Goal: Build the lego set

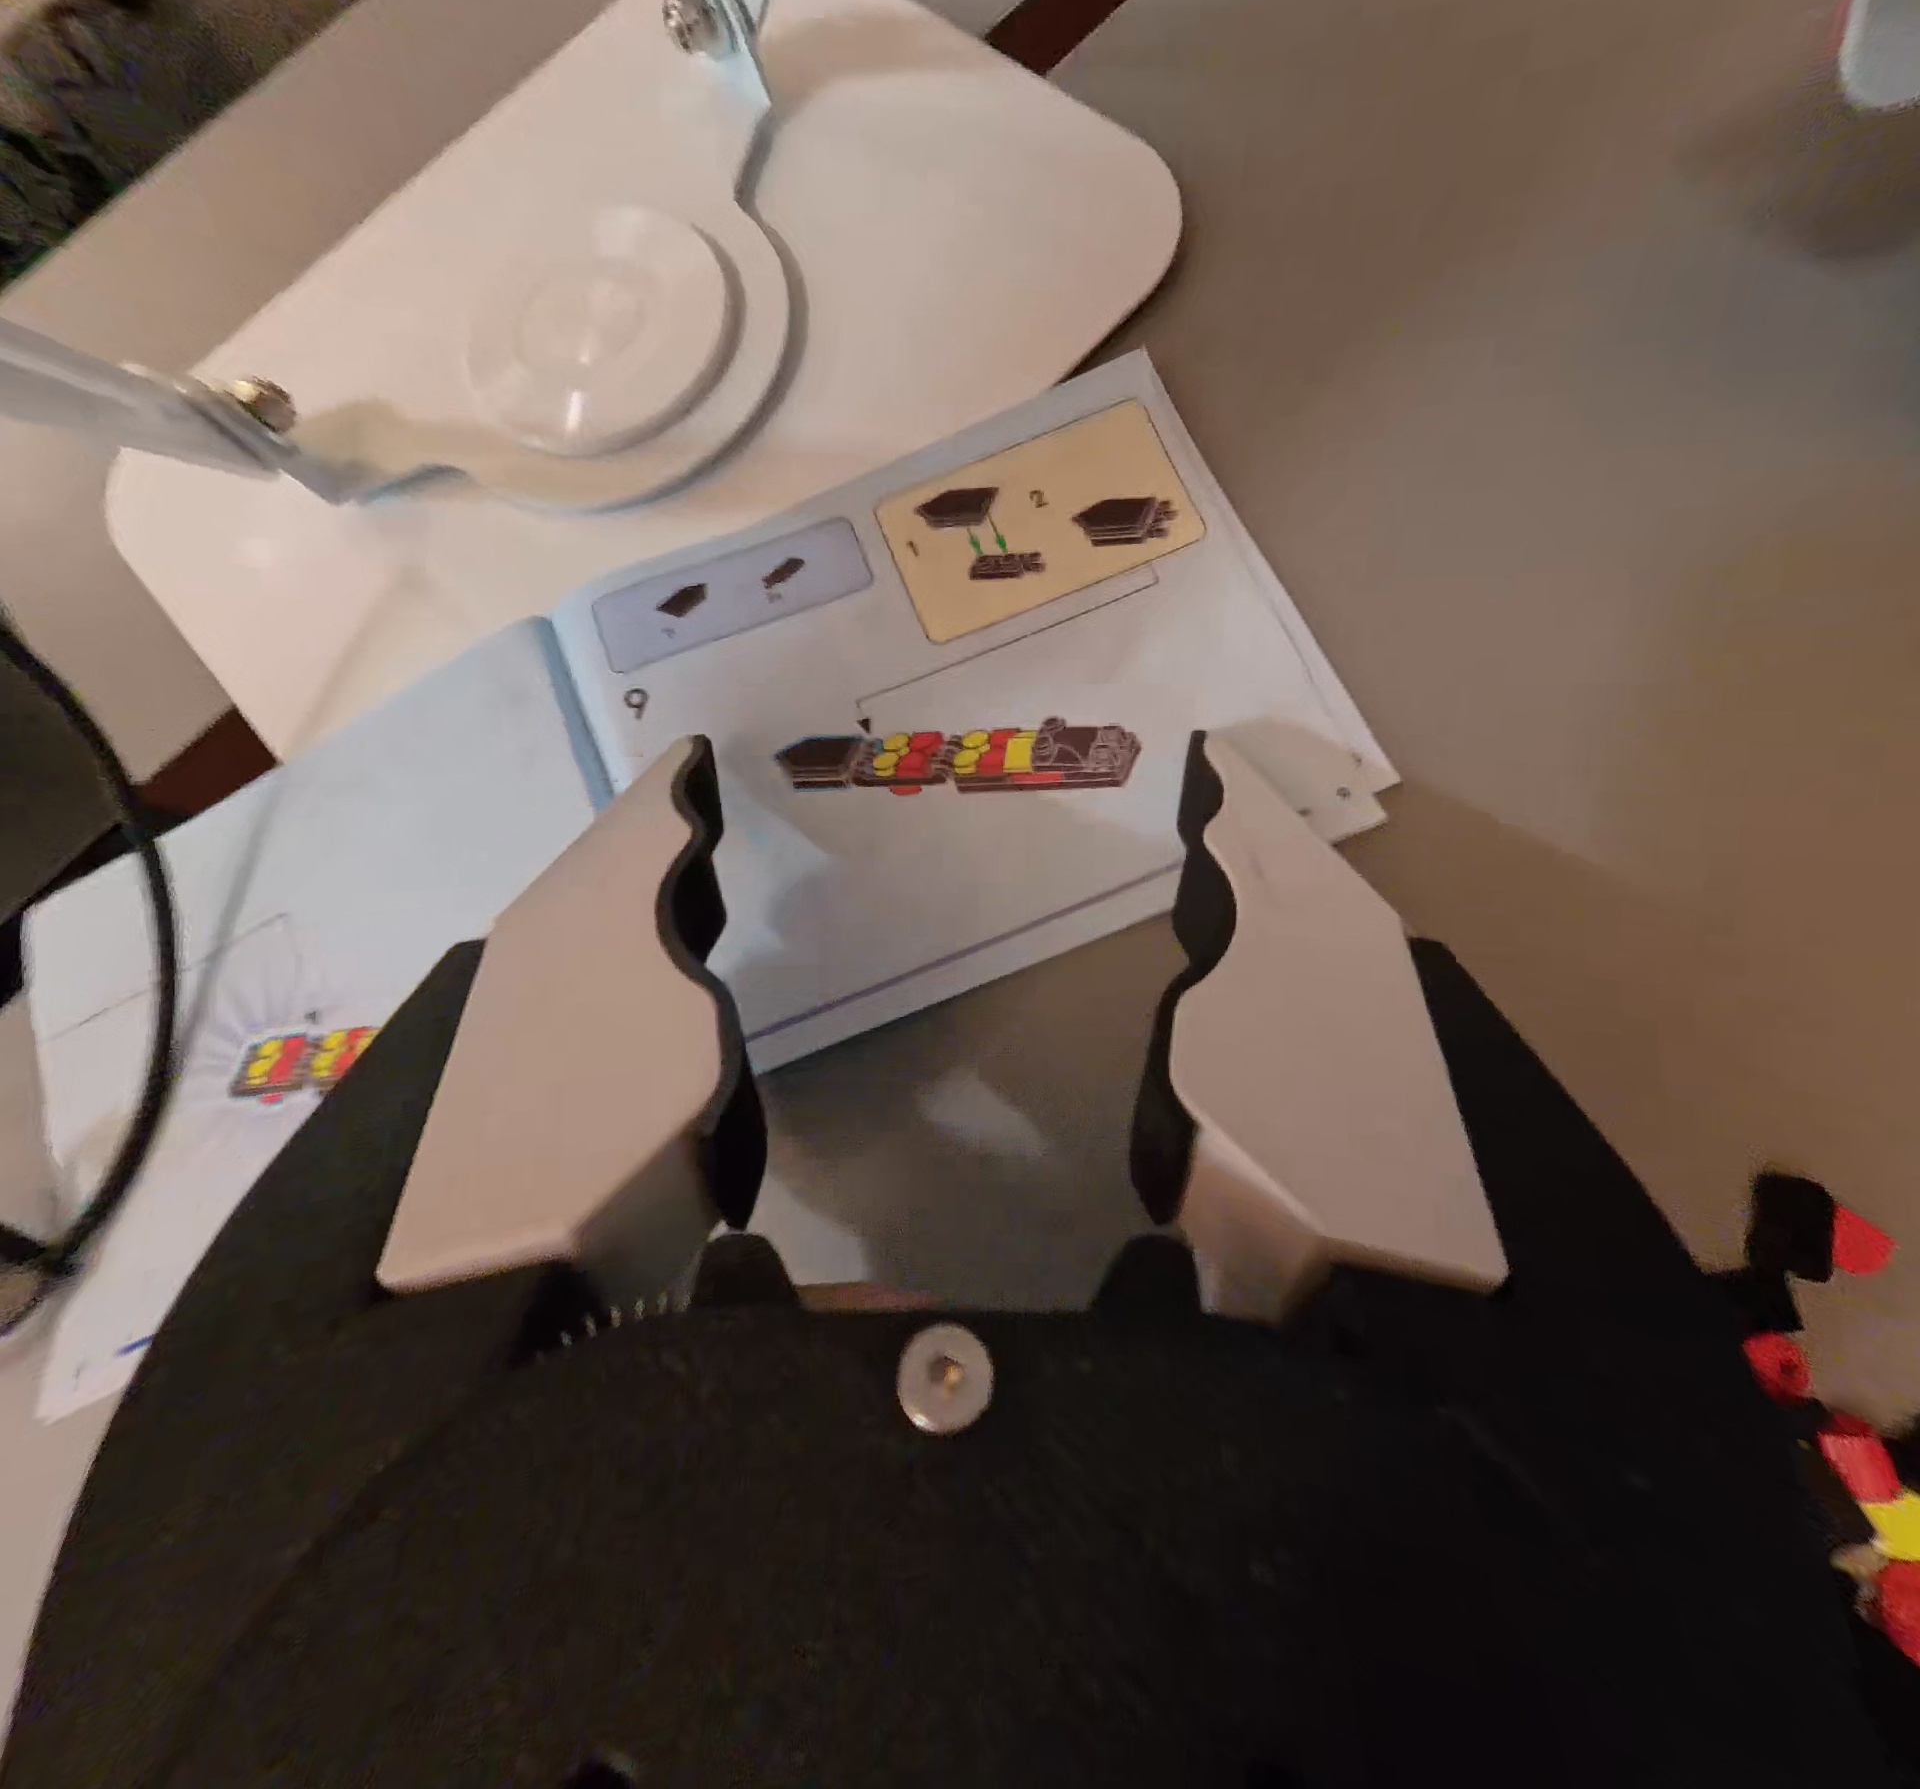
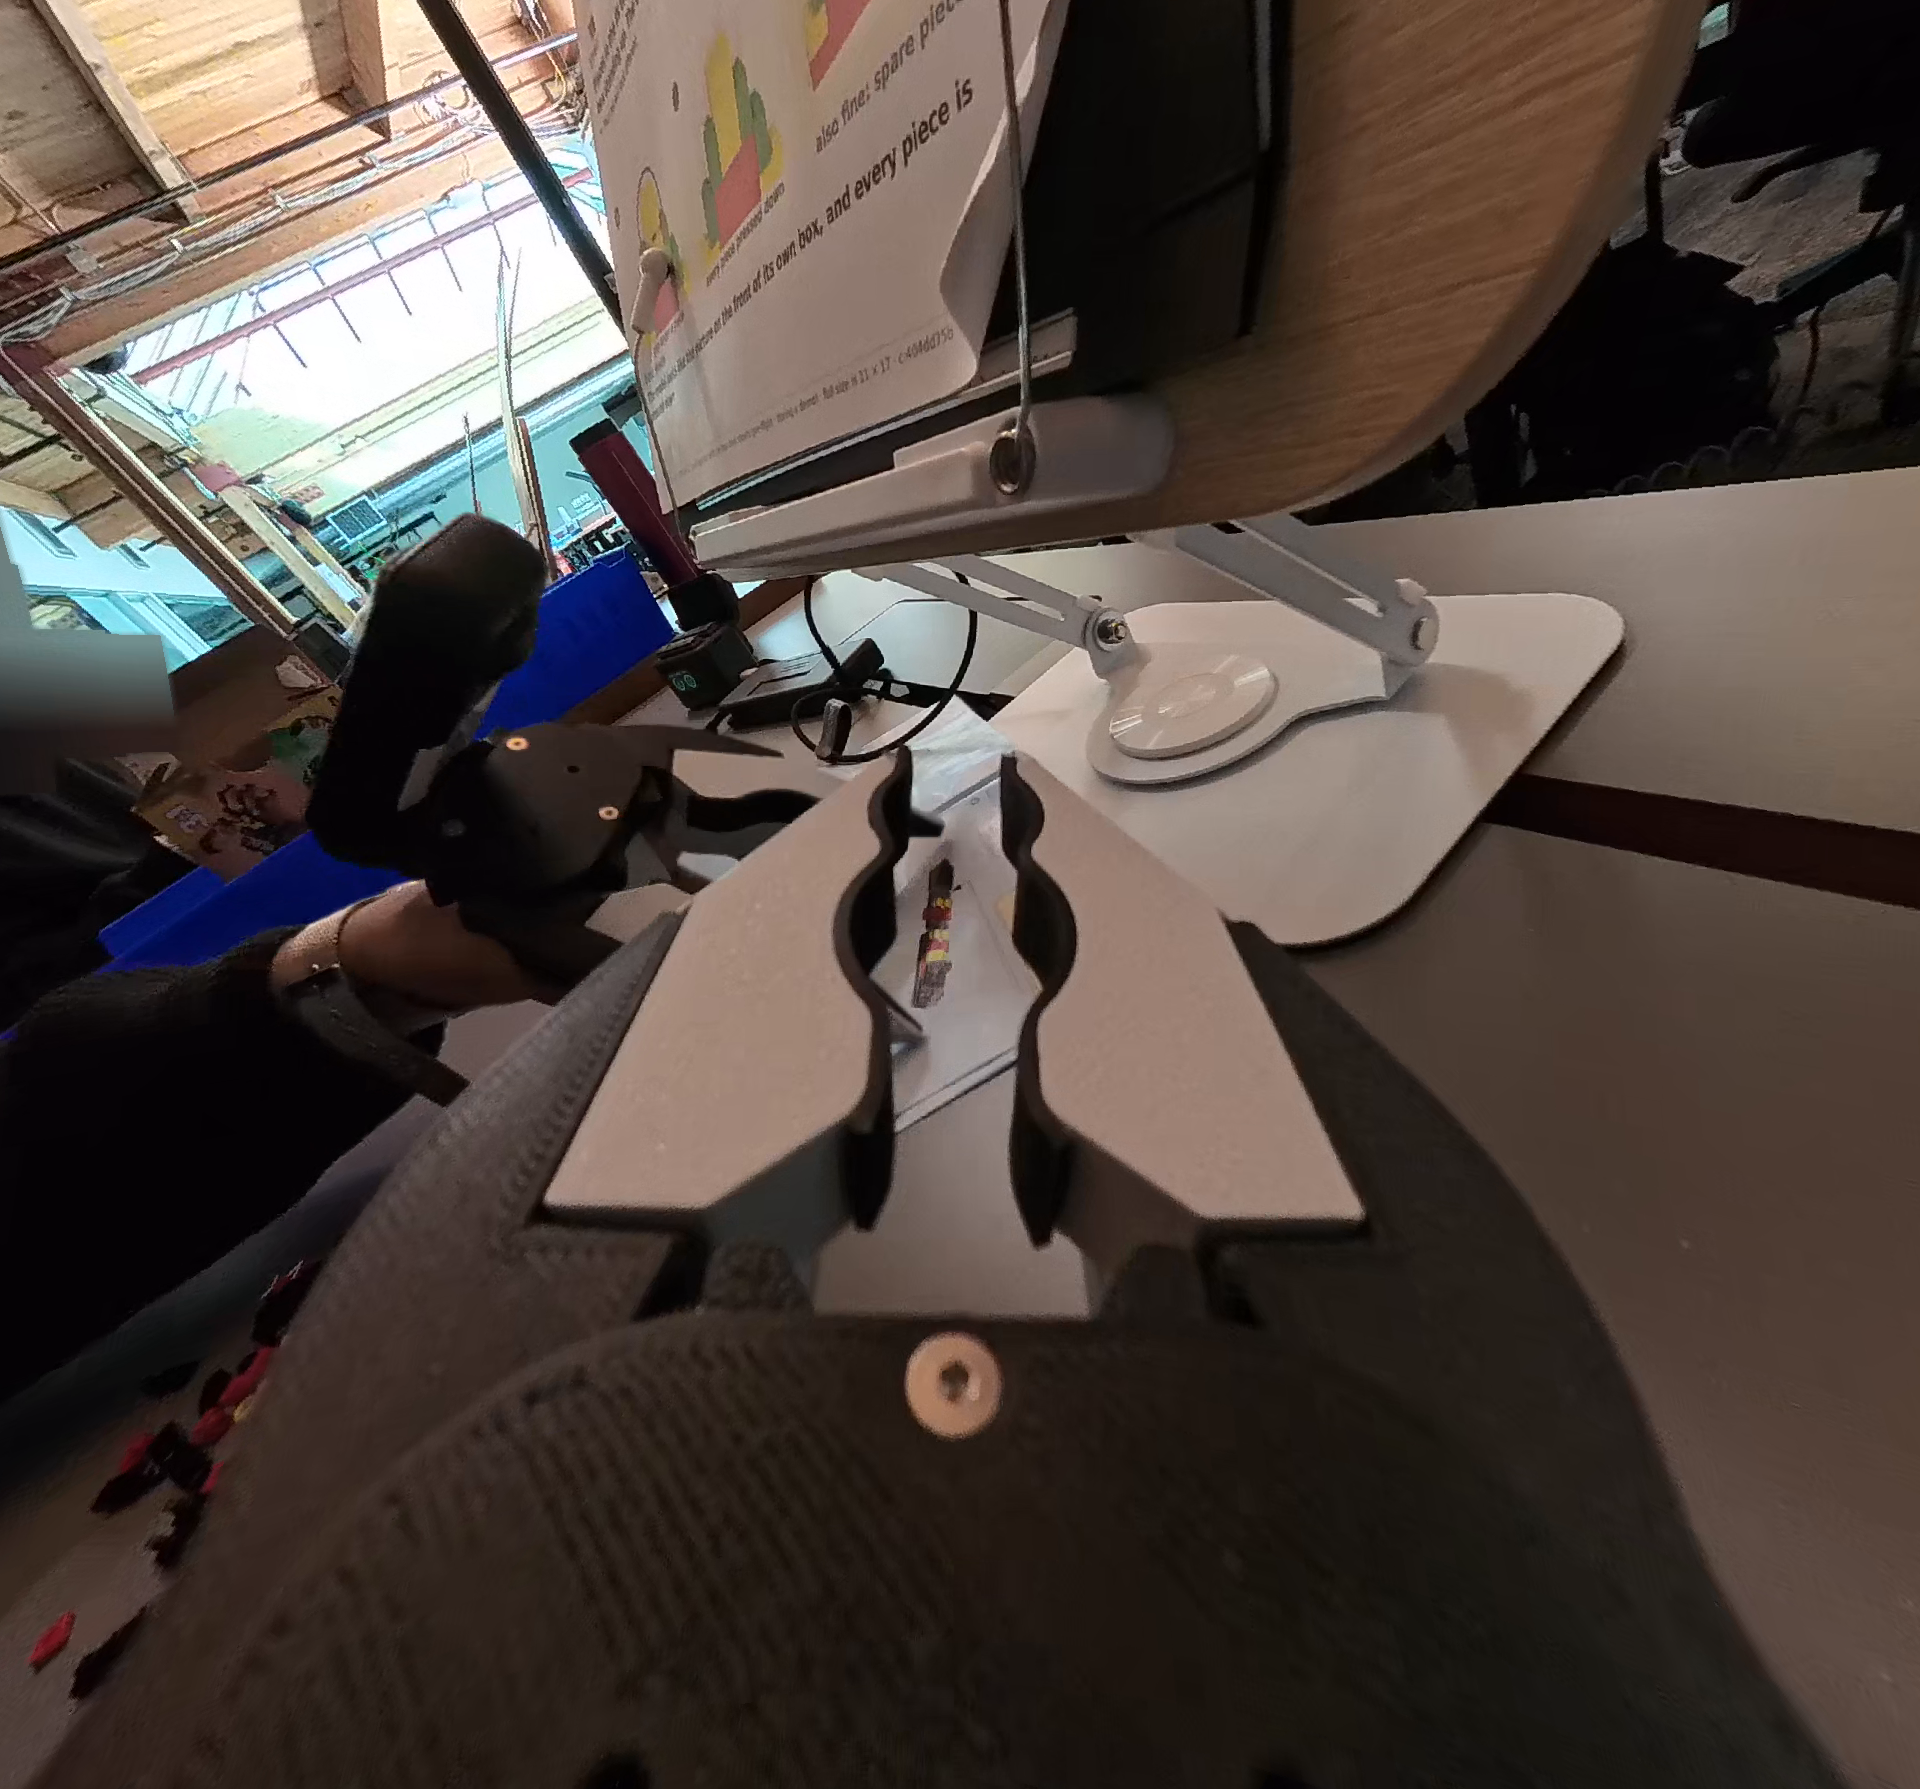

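Note:
An open instruction booklet [image 1: 997,866] lies flat on the grey table [image 1: 1558,492]; its page shows a printed picture of a dark, red and yellow build. My left gripper [image 1: 948,763] hovers over that page, jaws wide apart and empty. Loose red, yellow and dark lego pieces [image 1: 1860,1459] lie at the lower right edge. In the right wrist view my right gripper [image 2: 956,768] points at the booklet [image 2: 961,1064], with a narrow gap between its fingers and nothing held. The left gripper [image 2: 727,794], held by a hand, is to its left. Small loose pieces [image 2: 187,1459] lie at the lower left.
A white stand base [image 1: 623,285] sits just beyond the booklet and carries a tilted board with a printed sheet [image 2: 831,129]. A black cable [image 1: 156,908] loops at the left. Blue bins [image 2: 592,617] and small dark devices stand farther back.

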Tool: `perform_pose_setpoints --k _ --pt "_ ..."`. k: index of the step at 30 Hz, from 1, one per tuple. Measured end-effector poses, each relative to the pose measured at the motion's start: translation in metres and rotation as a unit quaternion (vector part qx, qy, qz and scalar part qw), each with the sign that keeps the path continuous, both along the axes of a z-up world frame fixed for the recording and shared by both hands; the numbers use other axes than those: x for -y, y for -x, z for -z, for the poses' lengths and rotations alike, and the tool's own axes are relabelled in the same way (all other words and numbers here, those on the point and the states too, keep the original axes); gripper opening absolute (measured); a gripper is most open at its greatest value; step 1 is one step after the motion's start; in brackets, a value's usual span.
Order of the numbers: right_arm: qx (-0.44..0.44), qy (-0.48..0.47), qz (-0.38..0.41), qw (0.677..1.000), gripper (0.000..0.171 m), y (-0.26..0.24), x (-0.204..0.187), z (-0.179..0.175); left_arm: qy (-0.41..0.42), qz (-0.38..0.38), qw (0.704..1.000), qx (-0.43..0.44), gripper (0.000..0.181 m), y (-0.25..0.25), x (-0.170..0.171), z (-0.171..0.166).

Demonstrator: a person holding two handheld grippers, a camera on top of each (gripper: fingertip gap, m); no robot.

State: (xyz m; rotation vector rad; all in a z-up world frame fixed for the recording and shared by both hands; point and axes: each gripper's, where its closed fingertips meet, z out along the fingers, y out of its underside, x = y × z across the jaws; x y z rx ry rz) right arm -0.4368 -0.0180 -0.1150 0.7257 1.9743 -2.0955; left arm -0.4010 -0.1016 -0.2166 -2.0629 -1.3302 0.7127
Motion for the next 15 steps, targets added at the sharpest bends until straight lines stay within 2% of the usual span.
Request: perform_pose_setpoints --k 1,8,11,12,15 --pt "0.0 0.0 0.0 1.0 0.016 0.0 0.0 0.0 -0.013 0.002 1.0 0.009 0.089 -0.001 -0.003 0.003" --pt "0.001 -0.002 -0.002 1.0 0.016 0.0 0.001 0.001 -0.044 -0.016 0.998 0.038 0.086 -0.003 -0.004 0.006" --pt "0.0 -0.001 -0.001 1.0 0.015 0.0 0.001 0.0 -0.044 -0.033 0.998 0.039 0.063 -0.002 0.0 0.005" --pt "0.0 0.0 -0.001 1.0 0.015 0.0 0.001 0.0 -0.039 -0.037 0.998 0.032 0.039 -0.001 0.004 0.004" --pt "0.0 0.002 0.0 1.0 0.015 0.0 0.0 0.0 -0.031 -0.038 0.999 0.021 0.024 0.0 0.007 0.004"
